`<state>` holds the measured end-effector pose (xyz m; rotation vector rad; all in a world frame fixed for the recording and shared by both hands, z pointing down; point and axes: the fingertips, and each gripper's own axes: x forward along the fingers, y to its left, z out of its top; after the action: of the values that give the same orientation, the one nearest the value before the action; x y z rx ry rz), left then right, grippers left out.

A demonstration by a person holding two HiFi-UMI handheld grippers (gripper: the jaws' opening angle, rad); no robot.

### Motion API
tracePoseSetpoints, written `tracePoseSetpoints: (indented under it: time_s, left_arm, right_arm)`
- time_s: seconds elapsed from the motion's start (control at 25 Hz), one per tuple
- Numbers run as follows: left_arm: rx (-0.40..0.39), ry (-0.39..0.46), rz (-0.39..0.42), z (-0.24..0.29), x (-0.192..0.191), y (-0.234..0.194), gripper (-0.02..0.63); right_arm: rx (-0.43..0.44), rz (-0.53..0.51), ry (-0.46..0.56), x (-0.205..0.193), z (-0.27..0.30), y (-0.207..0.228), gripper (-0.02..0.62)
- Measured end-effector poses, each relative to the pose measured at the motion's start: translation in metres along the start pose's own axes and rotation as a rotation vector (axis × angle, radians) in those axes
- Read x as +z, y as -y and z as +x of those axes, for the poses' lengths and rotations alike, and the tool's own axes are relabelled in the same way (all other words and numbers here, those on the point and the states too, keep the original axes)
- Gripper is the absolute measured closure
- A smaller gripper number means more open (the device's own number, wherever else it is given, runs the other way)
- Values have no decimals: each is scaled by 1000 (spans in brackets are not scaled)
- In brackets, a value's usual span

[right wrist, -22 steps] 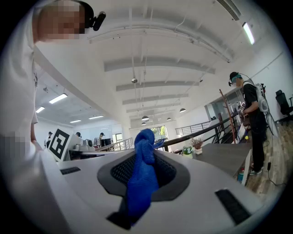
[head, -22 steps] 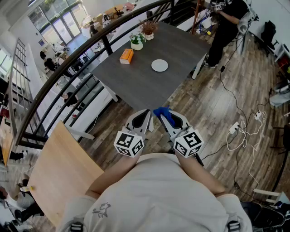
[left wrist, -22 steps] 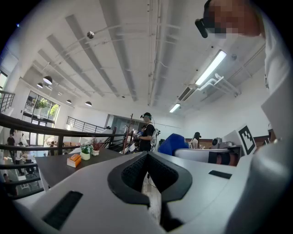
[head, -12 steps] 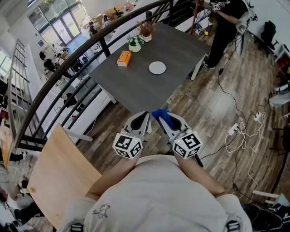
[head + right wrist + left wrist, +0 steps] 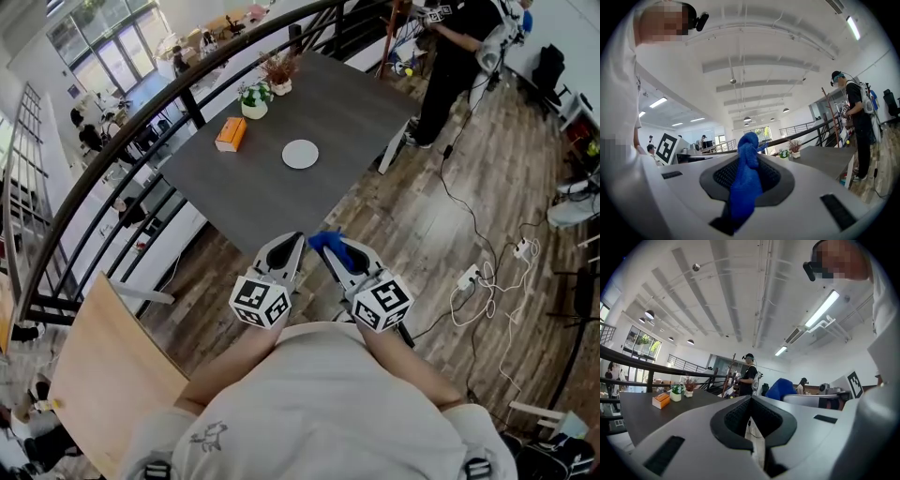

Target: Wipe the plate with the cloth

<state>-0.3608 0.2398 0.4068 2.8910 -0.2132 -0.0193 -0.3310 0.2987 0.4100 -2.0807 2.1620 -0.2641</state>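
The left tongs (image 5: pixel 292 246) were clenched shut on nothing, their pads pressed together. Just beside them, the right tongs (image 5: pixel 335 255) were grasping the blue cloth (image 5: pixel 329 242), which stood bunched up out of the jaws and trailed down between the pads. Both tongs were held close to the person's body and pointed level toward the plate (image 5: pixel 300 154).

The plate lay well apart from both tongs, farther on, about the middle of the dark bench (image 5: pixel 253 192). It was bare, with nothing touching it. The cloth was on the near side of the plate, short of it, roughly over the bench's near corner in the head view. An orange box (image 5: pixel 230 134) sat to the left of the plate, and two potted plants (image 5: pixel 253 97) stood beyond it toward the far edge.

Judging by this, only the first part was done: the cloth was in hand. No wiping had begun. Left to do was closing in on the plate, lowering the cloth onto it and rubbing its face, perhaps with the free left tongs steadying the rim.
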Motion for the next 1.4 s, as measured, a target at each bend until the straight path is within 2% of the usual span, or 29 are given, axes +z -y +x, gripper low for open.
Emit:
tracePoseSetpoints:
  time_s: [0.52, 0.96, 1.24, 1.4]
  left_arm:
    - [-43, -28, -12, 148, -15, 54, 600]
    - [-101, -66, -19, 205, -31, 69, 598]
    - [-134, -75, -26, 246, -30, 59, 600]
    - [-137, -77, -32, 267, -24, 39, 598]
  right_arm:
    - [-29, 32, -11, 25, -39, 142, 523]
    - [-83, 70, -25, 18, -53, 194, 523]
    - [-114, 73, -27, 25, -39, 228, 523]
    - [-121, 76, -28, 31, -17, 248, 523]
